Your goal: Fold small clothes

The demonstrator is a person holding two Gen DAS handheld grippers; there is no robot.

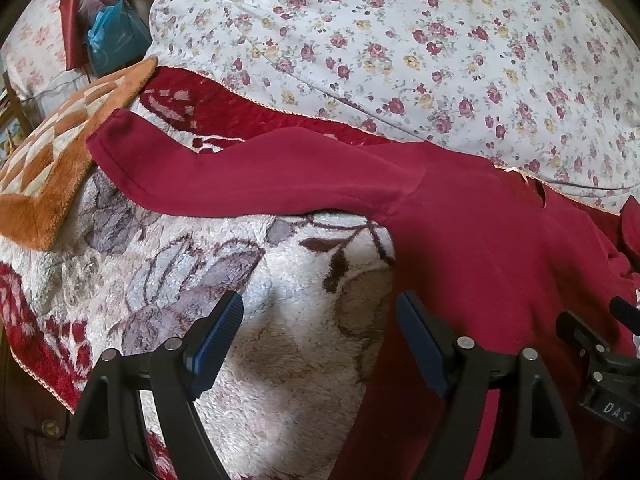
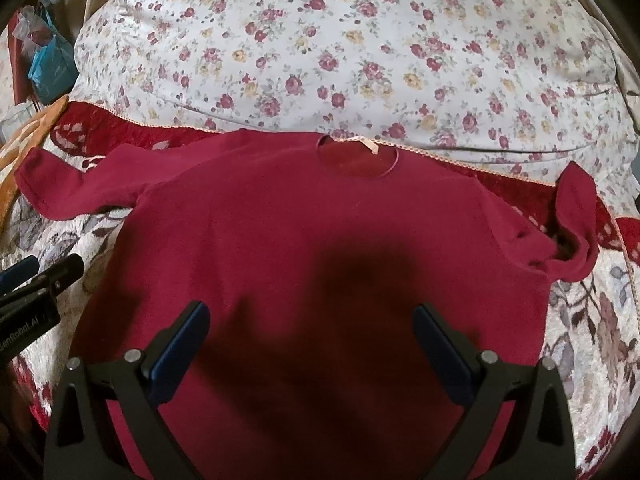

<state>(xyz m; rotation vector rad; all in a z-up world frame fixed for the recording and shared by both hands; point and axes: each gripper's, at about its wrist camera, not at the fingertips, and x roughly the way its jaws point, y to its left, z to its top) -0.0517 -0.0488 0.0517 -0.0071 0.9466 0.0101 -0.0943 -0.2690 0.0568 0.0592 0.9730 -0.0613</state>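
Dark red fleecy long-sleeved top [image 2: 304,232] spread flat on plush floral blanket [image 1: 280,360], sleeves outstretched, floral-print pillow [image 2: 340,48] just behind collar, orange shaggy mat [image 1: 60,160] near sleeve, left claw [image 1: 320,312] and right claw [image 2: 312,320] both released, holding nothing.

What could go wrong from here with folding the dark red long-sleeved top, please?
The dark red long-sleeved top lies on a plush floral blanket, so open fingers could pinch pile along with fabric. The right sleeve is already bunched and doubled over; folding now may trap that crease. The left sleeve reaches toward the orange checked mat and might drag it.
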